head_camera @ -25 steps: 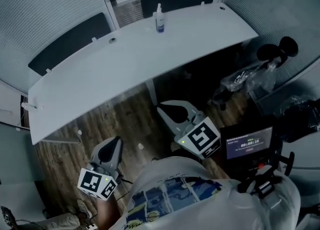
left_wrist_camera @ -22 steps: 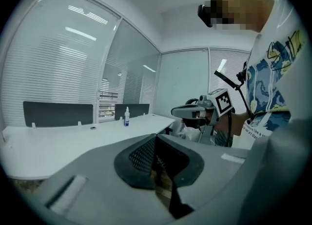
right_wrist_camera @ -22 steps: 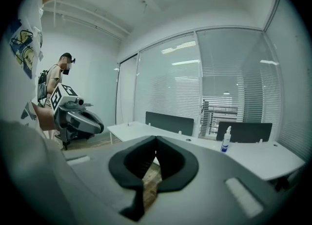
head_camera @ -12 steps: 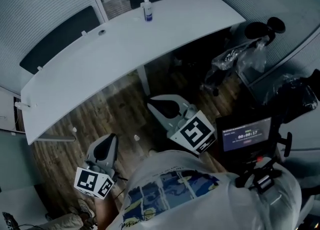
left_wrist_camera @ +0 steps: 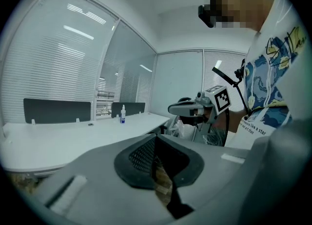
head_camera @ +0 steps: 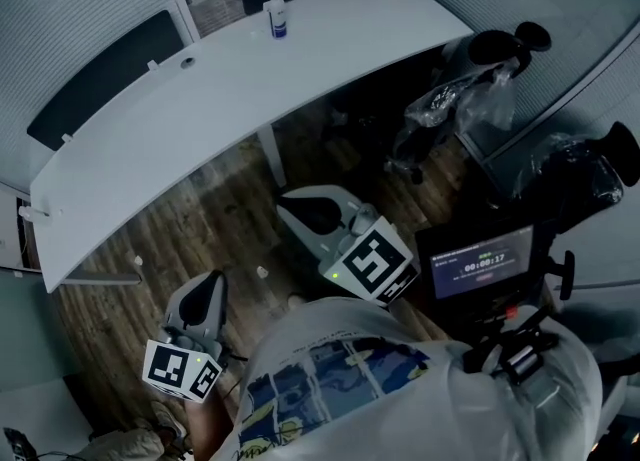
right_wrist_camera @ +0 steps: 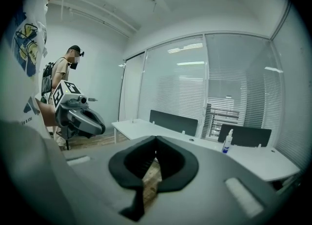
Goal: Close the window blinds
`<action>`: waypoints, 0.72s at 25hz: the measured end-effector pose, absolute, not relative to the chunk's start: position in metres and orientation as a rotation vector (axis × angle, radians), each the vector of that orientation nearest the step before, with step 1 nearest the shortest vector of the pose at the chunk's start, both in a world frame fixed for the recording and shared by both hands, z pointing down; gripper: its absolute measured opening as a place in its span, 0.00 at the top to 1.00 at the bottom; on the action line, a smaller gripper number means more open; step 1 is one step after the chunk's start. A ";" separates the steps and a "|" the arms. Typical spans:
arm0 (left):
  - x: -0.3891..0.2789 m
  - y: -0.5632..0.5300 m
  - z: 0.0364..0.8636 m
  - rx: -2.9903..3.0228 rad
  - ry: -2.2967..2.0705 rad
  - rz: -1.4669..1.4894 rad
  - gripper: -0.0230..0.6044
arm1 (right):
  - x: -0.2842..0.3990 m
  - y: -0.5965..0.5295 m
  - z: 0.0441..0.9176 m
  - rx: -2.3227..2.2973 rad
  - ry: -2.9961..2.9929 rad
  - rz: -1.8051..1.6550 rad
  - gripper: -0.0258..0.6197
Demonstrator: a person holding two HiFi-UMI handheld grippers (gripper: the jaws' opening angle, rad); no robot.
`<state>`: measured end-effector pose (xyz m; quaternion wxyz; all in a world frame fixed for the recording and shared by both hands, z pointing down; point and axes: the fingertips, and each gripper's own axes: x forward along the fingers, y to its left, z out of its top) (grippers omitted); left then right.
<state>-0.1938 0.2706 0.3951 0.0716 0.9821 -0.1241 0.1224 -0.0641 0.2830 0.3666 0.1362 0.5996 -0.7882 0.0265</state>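
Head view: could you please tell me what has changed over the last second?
The desk and bottle have slid up and left in the picture, so the viewpoint has shifted; the left gripper and right gripper drifted left. Nothing was taken or let go. Both grippers stay shut and empty, the bottle upright on the desk.
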 end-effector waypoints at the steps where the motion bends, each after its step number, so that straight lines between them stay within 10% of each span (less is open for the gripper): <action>1: -0.194 0.271 0.396 2.950 -0.371 0.370 0.96 | -0.064 0.283 0.367 1.734 -2.283 0.077 0.96; 18: -0.194 0.271 0.401 2.936 -0.358 0.410 0.96 | -0.064 0.285 0.378 1.706 -2.270 0.081 0.96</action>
